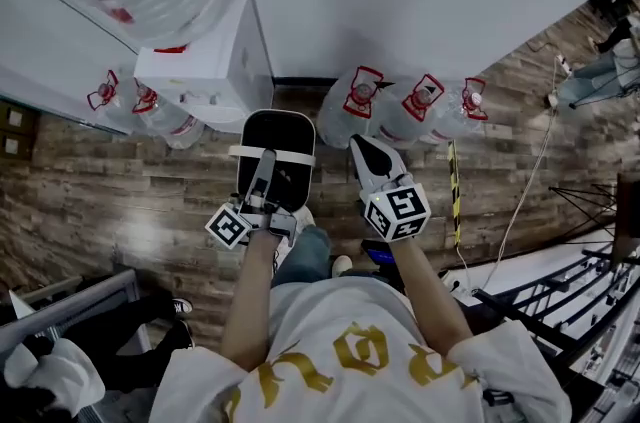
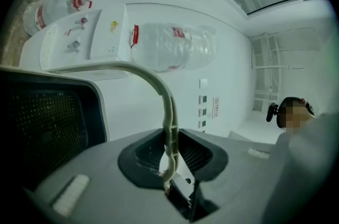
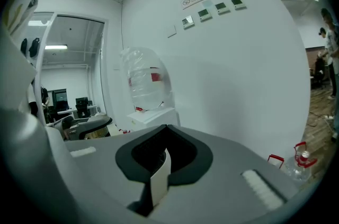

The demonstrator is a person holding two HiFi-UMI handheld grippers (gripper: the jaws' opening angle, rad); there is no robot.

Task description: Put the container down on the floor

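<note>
The carrying step seems in hand: the left gripper (image 1: 266, 163) grips the handle (image 2: 168, 112) of the container (image 1: 277, 133), right of the dispenser (image 1: 205, 69); the right gripper (image 1: 362, 151) is closed, empty; next, lower it gently to the floor (image 1: 120, 201).

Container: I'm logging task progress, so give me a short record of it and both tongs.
container: black, hanging above the wood floor, not yet set down
handle: white, clamped in the left tongs
right tongs: shut, empty
nearby: water bottles on the floor ahead
</note>
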